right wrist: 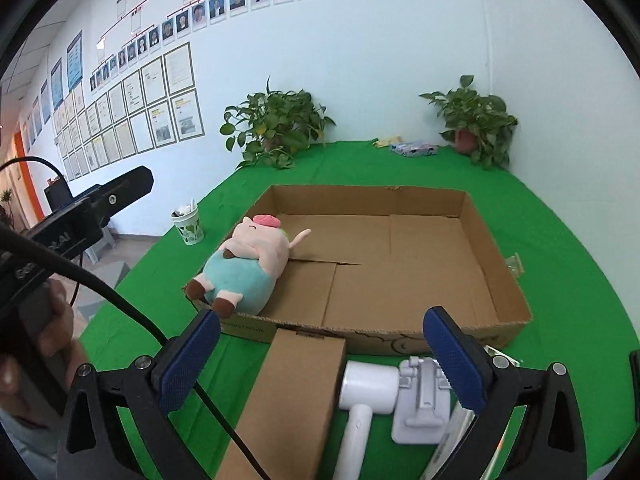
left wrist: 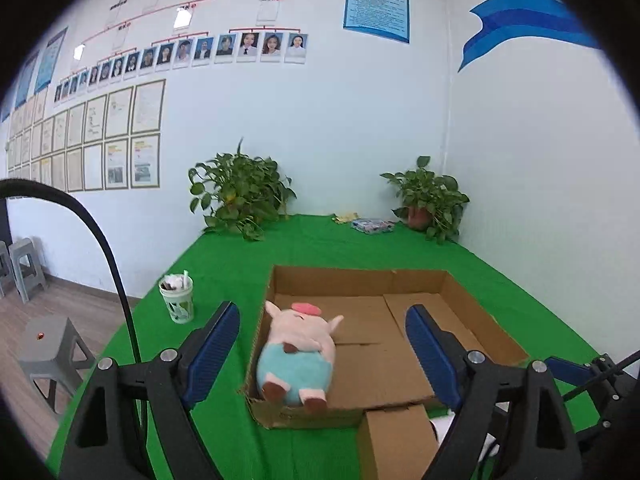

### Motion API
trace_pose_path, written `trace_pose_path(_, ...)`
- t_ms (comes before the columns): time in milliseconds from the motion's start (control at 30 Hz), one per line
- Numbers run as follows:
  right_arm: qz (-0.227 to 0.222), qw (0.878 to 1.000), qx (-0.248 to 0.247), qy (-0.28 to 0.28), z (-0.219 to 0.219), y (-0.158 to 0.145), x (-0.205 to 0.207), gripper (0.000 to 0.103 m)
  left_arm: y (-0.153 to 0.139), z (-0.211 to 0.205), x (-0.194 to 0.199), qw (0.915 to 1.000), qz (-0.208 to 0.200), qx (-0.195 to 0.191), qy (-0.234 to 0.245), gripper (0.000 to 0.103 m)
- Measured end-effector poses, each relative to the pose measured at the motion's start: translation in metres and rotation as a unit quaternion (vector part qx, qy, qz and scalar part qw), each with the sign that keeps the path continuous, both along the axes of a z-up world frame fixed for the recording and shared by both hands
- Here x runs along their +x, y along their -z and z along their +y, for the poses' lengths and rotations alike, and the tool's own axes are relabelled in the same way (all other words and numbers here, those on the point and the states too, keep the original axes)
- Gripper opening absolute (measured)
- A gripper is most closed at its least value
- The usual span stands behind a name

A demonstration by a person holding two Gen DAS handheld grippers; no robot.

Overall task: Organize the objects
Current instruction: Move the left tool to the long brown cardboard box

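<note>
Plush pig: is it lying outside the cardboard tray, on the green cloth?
No. The plush pig lies inside the cardboard tray, in its near left corner, feet resting over the front wall.

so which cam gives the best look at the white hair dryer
The right wrist view: the white hair dryer lies in full sight on the green cloth, in front of the cardboard tray. The left wrist view shows only a white sliver of it, hidden behind a gripper finger.
</note>
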State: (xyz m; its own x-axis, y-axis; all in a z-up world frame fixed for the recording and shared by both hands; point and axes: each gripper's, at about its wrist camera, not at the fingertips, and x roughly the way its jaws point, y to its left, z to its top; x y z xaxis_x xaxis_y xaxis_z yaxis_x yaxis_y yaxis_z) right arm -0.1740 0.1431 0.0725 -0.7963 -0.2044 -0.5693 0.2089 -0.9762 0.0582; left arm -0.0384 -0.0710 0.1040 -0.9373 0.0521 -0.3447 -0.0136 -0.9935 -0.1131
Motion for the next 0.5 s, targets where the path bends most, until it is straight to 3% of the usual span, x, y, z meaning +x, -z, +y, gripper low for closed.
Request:
trace_pose_path(100, 0.024, 0.999, 0.034, 0.014, 0.005, 0.004, 0.025, 0.102, 0.011, 0.015, 0.014, 0.9996, -0.025, 0.009, 0.009, 0.085)
trace_pose_path(200, 0.030, 0.998, 0.050, -0.010, 0.008, 0.010, 0.046, 0.102, 0.022, 0.033, 0.023, 0.9983, -0.048, -0.025, -0.019, 0.085)
trace_pose_path(300, 0.030, 0.998, 0.056, -0.021, 0.012, 0.017, 0.062, 0.102, 0.028, 0.039, 0.033, 0.9978, -0.051, -0.032, -0.029, 0.085)
trace_pose_path(367, 0.025, 0.998, 0.040, -0.032, 0.018, 0.022, 0.072, 0.102, 0.029, 0.038, 0.038, 0.9975, -0.055, -0.033, -0.029, 0.085)
trace_pose_path(400, 0.020, 0.999, 0.026, -0.041, 0.023, 0.023, 0.080, 0.102, 0.030, 0.035, 0.039, 0.9951, -0.060, -0.026, -0.075, 0.085)
trace_pose_path(500, -0.007, 0.992, -0.024, -0.124, 0.033, 0.030, 0.112, 0.102, 0.031, 0.025, 0.050, 0.9929, -0.070, -0.017, -0.094, 0.085)
